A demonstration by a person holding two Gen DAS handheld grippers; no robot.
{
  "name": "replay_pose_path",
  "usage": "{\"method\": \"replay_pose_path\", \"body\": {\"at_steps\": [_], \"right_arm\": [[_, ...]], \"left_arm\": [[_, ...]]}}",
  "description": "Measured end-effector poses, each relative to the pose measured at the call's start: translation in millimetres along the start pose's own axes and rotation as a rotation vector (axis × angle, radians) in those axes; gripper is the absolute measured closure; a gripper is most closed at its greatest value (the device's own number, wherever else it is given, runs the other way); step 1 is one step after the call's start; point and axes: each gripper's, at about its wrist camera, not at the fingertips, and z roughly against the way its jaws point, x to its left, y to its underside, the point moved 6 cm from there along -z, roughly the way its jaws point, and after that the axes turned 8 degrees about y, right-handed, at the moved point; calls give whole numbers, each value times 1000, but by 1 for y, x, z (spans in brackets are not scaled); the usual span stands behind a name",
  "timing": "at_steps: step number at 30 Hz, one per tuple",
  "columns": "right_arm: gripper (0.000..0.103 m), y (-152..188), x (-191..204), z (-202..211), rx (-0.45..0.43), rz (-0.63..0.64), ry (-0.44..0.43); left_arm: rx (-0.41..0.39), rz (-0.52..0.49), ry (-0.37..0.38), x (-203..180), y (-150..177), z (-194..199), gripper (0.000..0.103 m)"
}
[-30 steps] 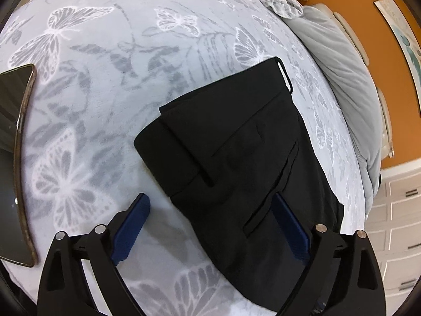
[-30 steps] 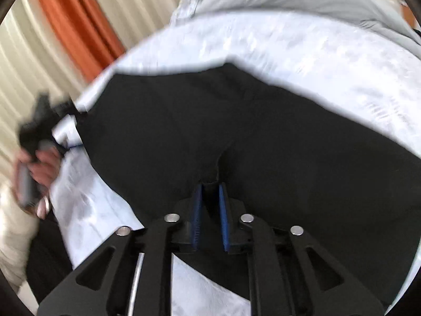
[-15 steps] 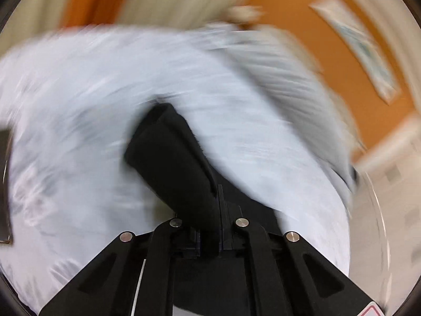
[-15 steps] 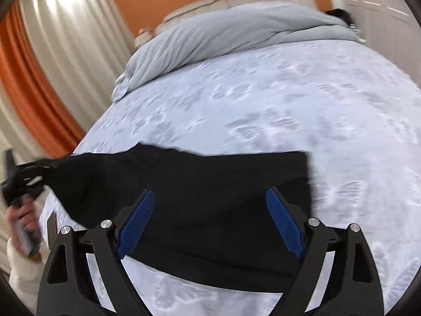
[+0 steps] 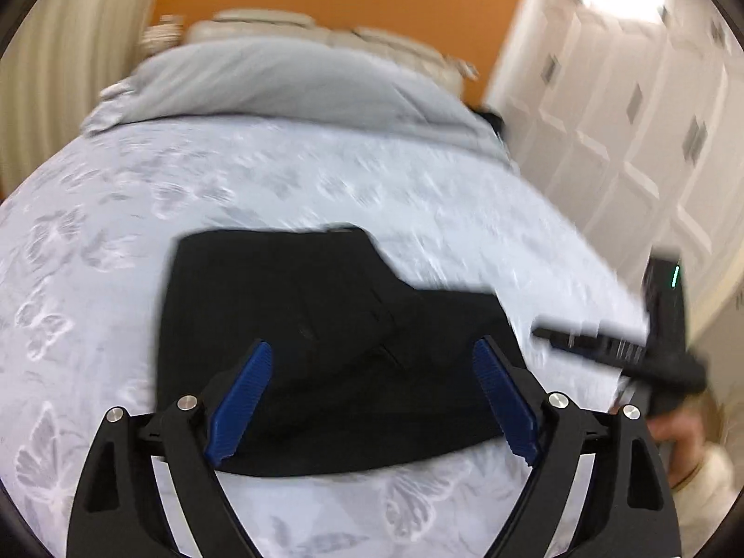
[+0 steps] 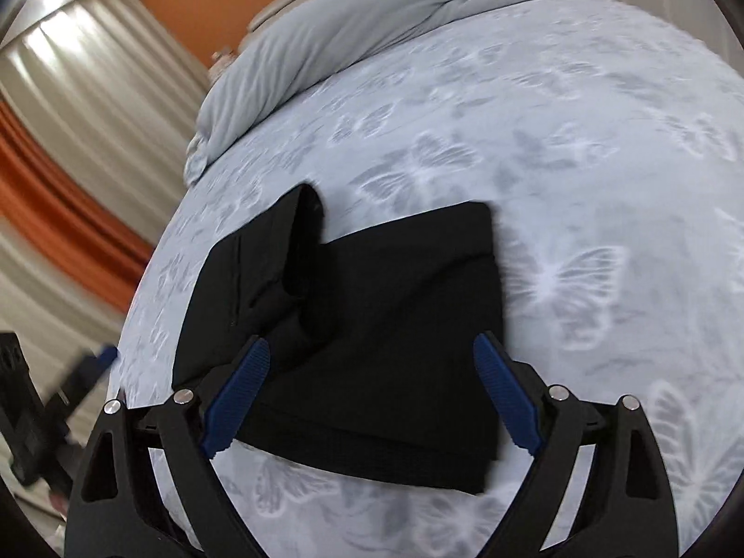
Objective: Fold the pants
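Black pants (image 5: 335, 344) lie folded into a compact bundle on the bed with the butterfly-print cover (image 5: 186, 186). They also show in the right wrist view (image 6: 362, 325), with one folded layer standing up at the far left. My left gripper (image 5: 372, 400) is open and empty above the near edge of the pants. My right gripper (image 6: 367, 400) is open and empty above the near edge too. The right gripper's body (image 5: 651, 348) shows at the right of the left wrist view.
A grey duvet (image 5: 279, 79) is bunched at the head of the bed, also seen in the right wrist view (image 6: 353, 42). White wardrobe doors (image 5: 641, 107) stand to the right. Orange and cream curtains (image 6: 69, 176) hang to the left.
My left gripper was shut on the pants half a second ago and has let go and opened. The pants now lie folded. My right gripper, shut a second ago, stays open.
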Motion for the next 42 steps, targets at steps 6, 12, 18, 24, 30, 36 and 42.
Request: {"method": "replay_pose_path", "body": {"at_steps": [6, 12, 18, 24, 30, 36, 42], "right_arm": [[16, 1, 58, -59, 106, 56, -82], [33, 11, 85, -105, 136, 52, -41], [92, -6, 120, -39, -28, 148, -144], [92, 5, 72, 37, -147, 183, -3], [63, 45, -35, -17, 140, 56, 207], [34, 4, -46, 32, -60, -108, 2], [34, -13, -45, -24, 27, -69, 25]], "left_arm": [[-47, 239, -138, 101, -17, 23, 16], [-50, 296, -181, 143, -12, 39, 16], [-37, 235, -184, 136, -7, 46, 16], [-22, 224, -130, 119, -5, 38, 16], [133, 209, -52, 85, 16, -12, 16], [188, 237, -32, 69, 22, -43, 16], [236, 260, -75, 78, 32, -62, 16]]}}
